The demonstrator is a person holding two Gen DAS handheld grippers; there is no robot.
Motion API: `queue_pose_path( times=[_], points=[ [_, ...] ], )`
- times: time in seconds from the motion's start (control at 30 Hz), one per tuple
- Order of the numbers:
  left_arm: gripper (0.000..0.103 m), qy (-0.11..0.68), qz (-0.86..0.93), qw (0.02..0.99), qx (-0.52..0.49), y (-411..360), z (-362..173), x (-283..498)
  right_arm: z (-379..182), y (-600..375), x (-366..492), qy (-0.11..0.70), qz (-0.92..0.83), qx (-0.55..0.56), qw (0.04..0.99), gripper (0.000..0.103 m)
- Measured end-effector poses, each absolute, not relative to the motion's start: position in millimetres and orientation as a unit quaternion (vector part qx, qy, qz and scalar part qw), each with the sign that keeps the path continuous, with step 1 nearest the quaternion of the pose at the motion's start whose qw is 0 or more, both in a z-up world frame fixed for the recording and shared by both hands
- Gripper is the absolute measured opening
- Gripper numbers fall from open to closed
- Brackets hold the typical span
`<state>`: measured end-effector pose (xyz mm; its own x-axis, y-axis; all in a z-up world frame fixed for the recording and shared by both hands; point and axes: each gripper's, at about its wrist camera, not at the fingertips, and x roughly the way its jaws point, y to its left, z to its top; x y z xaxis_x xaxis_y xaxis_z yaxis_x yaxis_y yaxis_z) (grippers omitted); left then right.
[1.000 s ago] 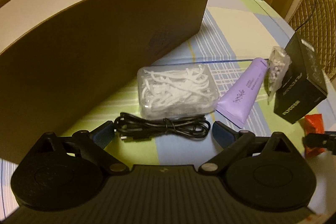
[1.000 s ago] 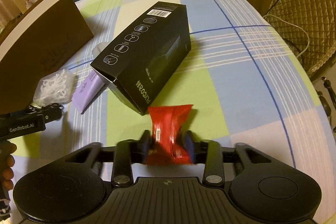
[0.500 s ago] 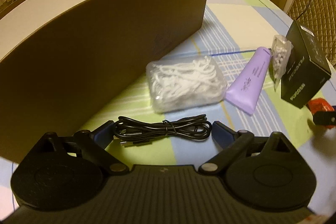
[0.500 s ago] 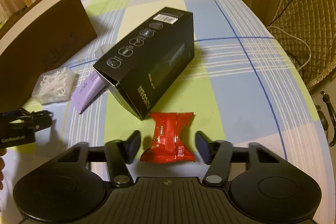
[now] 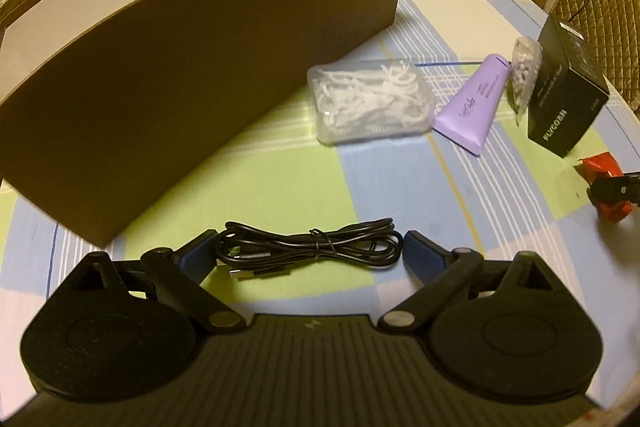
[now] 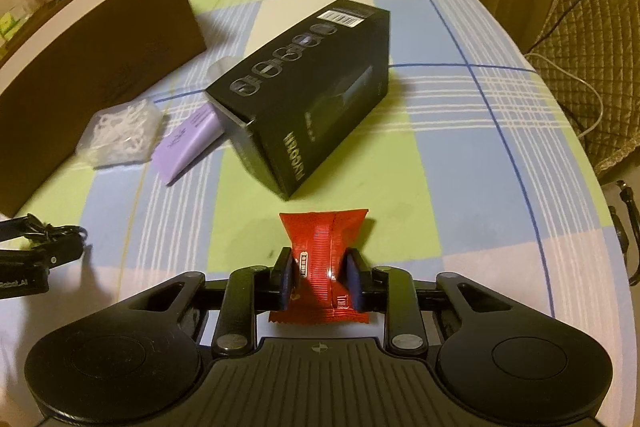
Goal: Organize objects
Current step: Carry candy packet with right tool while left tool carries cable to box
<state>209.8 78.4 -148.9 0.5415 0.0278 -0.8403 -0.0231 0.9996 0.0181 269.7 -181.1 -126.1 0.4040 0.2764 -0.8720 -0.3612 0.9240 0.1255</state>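
A: The biggest thing on the table (image 6: 472, 131) is the brown open-topped box (image 5: 192, 83); presumably the loose items end up inside it. How should the two grippers go about it?

B: The right gripper (image 6: 320, 277) has just been closing, and its fingers now pinch the red snack packet (image 6: 326, 251) across its waist, crumpling it into a bow shape. The packet sits near the table's front edge, just in front of the black carton (image 6: 308, 111). A squeeze that tight looks secure, so the sensible move is to lift straight up, clear the carton, then cross over to the box.

A: And the left gripper (image 5: 310, 257)?

B: Its fingers stand wide apart on either side of the bundled black cable (image 5: 312, 247), not pressing it. It would do well to close across the tied middle so the loops cannot spill.

A: Any writing?

B: The carton's end reads roughly "FLYCO", with a barcode and a row of round icons on top. The left gripper's body, seen from the right wrist, shows "Robot.AI". The purple tube (image 5: 474, 107) carries script too small to read; the clear pack of white floss picks (image 5: 370, 105) shows none.
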Motion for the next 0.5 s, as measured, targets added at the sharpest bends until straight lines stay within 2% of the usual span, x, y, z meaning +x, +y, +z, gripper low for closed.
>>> queue_pose_path(
  times=[0.5],
  points=[
    [0.095, 0.450, 0.018, 0.893, -0.006, 78.2, -118.8, 179.3, -96.9, -160.1, 245.5, 0.490, 0.246, -0.041, 0.836, 0.024]
  ],
)
